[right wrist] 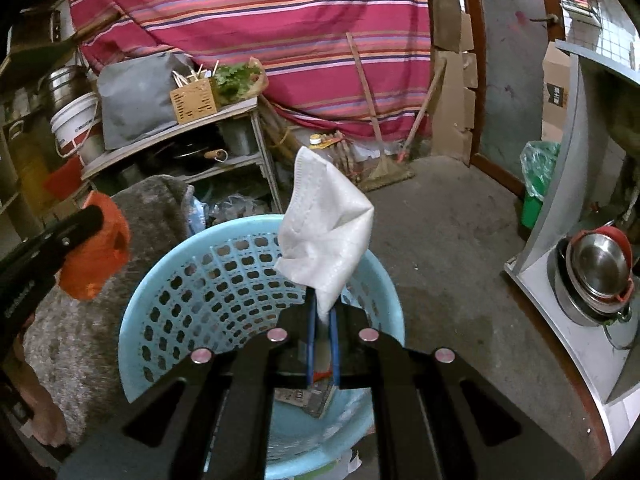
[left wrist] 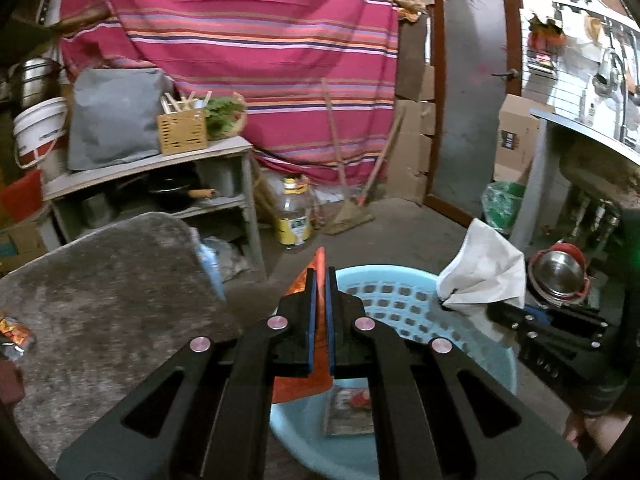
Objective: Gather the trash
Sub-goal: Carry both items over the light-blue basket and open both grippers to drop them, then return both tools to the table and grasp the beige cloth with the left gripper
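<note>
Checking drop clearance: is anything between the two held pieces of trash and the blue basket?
Nothing visible. The left gripper holds the orange wrapper and the right gripper the white tissue over the open basket.

Around you: a striped red cloth (left wrist: 256,52) hangs far back. Far left, a shelf (left wrist: 152,164) bears a grey bag (left wrist: 112,114) and a wooden box (left wrist: 182,132). A broom (left wrist: 348,208) leans centre; steel bowls (right wrist: 598,272) sit right.
</note>
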The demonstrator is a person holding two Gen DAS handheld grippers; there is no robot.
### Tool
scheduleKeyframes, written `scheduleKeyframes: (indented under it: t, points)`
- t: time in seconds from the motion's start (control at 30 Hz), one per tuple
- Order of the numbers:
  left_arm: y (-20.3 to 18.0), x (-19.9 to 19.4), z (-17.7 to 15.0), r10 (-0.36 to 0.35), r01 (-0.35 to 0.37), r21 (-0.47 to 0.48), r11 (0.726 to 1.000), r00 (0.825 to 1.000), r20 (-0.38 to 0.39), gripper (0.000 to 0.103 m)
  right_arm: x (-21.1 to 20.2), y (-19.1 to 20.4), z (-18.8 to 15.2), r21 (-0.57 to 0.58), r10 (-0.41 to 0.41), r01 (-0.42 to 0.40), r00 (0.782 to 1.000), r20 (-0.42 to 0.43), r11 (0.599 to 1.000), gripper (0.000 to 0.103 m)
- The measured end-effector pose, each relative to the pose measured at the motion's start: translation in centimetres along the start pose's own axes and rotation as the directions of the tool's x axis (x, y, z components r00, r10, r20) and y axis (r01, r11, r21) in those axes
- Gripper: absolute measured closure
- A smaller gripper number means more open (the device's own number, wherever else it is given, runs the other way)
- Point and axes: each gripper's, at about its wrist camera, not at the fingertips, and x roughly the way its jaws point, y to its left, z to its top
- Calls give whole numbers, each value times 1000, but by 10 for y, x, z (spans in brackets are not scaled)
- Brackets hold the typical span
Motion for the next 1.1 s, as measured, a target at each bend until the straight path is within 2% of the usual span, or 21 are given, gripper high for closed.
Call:
scheduleKeyframes:
  t: [0.17, 0.2, 0.23, 0.3, 0.37, 0.47, 0.6, 0.8, 0.87, 0.9, 0.93, 1.0, 1.1]
  points:
    - [-12, 10, 1, -9, 10, 18, 1000, 1000, -24, 100, 1, -3, -1, 7, 0, 0, 1000, -2, 1000, 97]
    - [-12, 11, 0, -14, 15, 17, 1000, 999, -32, 97, 1, -4, -1, 7, 1, -1, 1000, -3, 1000, 97]
    - [-10, 12, -1, -21, 21, 14, 1000, 999, -40, 93, 1, -5, -1, 9, 2, -2, 1000, -4, 1000, 97]
    - [-8, 12, -2, -21, 21, 6, 1000, 999, -41, 68, 1, -5, -2, 8, 1, -1, 1000, -3, 1000, 97]
    - [-6, 7, -4, -4, 4, 5, 1000, 1000, -20, 54, 2, -5, -2, 8, 4, -4, 1000, -3, 1000, 97]
    - [-3, 3, -5, 19, -18, 12, 1000, 1000, -10, 46, 3, -4, -3, 3, 7, -6, 1000, -7, 1000, 97]
    - [10, -4, -5, 67, -67, 2, 998, 998, 5, 25, 7, 3, -3, -4, 10, -10, 1000, -16, 1000, 97]
    - [38, -19, -8, 132, -131, -24, 991, 991, 24, 10, 14, 22, -1, -19, -6, 5, 1000, -25, 1000, 94]
    - [49, -25, -9, 159, -158, -33, 987, 987, 25, 8, 17, 28, -1, -28, -18, 17, 999, -33, 999, 80]
    - [53, -27, -9, 170, -169, -36, 985, 985, 23, 8, 18, 32, -1, -32, -25, 24, 999, -33, 999, 52]
    - [60, -30, -10, 186, -185, -40, 982, 982, 22, 8, 18, 36, -1, -32, -32, 31, 999, -25, 999, 30]
    - [72, -35, -11, 215, -213, -49, 976, 976, 22, 6, 18, 42, 0, -34, -46, 45, 999, -27, 998, 30]
    - [94, -47, -14, 261, -259, -69, 963, 965, 26, 6, 18, 49, 1, -27, -66, 66, 997, -31, 997, 17]
